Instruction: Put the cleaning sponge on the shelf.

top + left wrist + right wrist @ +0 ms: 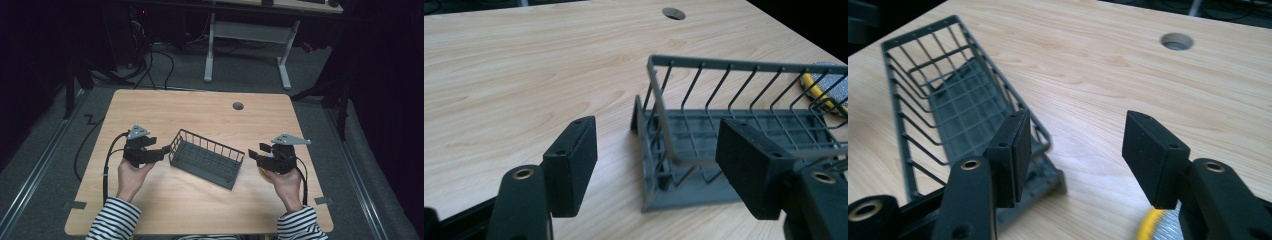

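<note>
A dark grey wire basket (207,157) lies mid-desk between the spread, empty left gripper (163,150) and right gripper (254,154).

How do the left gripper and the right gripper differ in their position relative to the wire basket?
The left gripper sits close to the wire basket, at its left end; the right gripper stands a little apart from its right end. Their jaws point toward each other, the left's rightward, the right's leftward. Both are open and hold nothing.

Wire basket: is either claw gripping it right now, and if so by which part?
Neither. The left claw and right claw stand open, one off each end of the wire basket, pads clear of its rim.
</note>
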`<state>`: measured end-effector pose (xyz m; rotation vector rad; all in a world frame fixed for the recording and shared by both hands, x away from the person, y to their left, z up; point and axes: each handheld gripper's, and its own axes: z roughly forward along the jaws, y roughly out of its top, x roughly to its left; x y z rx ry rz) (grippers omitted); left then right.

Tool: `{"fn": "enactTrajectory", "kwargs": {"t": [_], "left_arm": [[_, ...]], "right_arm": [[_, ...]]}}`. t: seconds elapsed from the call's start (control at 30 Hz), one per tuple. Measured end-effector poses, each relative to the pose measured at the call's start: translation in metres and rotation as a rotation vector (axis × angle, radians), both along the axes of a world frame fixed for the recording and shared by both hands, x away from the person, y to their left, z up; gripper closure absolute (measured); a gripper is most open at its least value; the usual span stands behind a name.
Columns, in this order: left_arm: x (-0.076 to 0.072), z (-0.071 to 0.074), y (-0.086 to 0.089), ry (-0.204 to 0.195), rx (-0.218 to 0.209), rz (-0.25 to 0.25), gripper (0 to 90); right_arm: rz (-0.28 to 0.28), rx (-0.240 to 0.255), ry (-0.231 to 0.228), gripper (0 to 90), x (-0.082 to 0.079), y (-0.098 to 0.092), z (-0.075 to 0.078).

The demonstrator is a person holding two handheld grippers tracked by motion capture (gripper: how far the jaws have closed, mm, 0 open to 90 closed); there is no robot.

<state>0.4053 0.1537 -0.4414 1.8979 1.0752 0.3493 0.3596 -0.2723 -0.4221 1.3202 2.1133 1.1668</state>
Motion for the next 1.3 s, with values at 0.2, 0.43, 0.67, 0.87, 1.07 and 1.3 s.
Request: {"fn": "enactTrajectory", "kwargs": {"t": [0.2, 0.43, 0.67, 0.87, 1.07, 1.3], "left_arm": [[-0.016, -0.008, 0.022, -0.010, -0.004, 0.032, 31.3], [-0.029, -0.026, 0.044, 0.014, -0.012, 0.081, 31.7], [-0.036, -0.048, 0.054, 0.046, -0.004, 0.111, 31.5], [-0.038, -0.063, 0.058, 0.064, 0.013, 0.142, 31.0], [-0.039, -0.078, 0.058, 0.087, 0.045, 0.160, 30.2], [-0.039, -0.088, 0.056, 0.093, 0.082, 0.173, 30.2]], "right_arm": [[-0.060, 0.014, 0.007, 45.6, -0.005, -0.021, -0.003], [-0.125, 0.020, 0.018, 44.9, -0.008, -0.042, -0.009], [-0.187, 0.026, 0.037, 44.5, -0.012, -0.063, -0.019], [-0.243, 0.010, 0.053, 44.6, -0.015, -0.081, -0.029], [-0.300, 0.014, 0.096, 44.7, -0.013, -0.097, -0.043], [-0.335, 0.024, 0.152, 46.4, -0.005, -0.110, -0.059]]}}
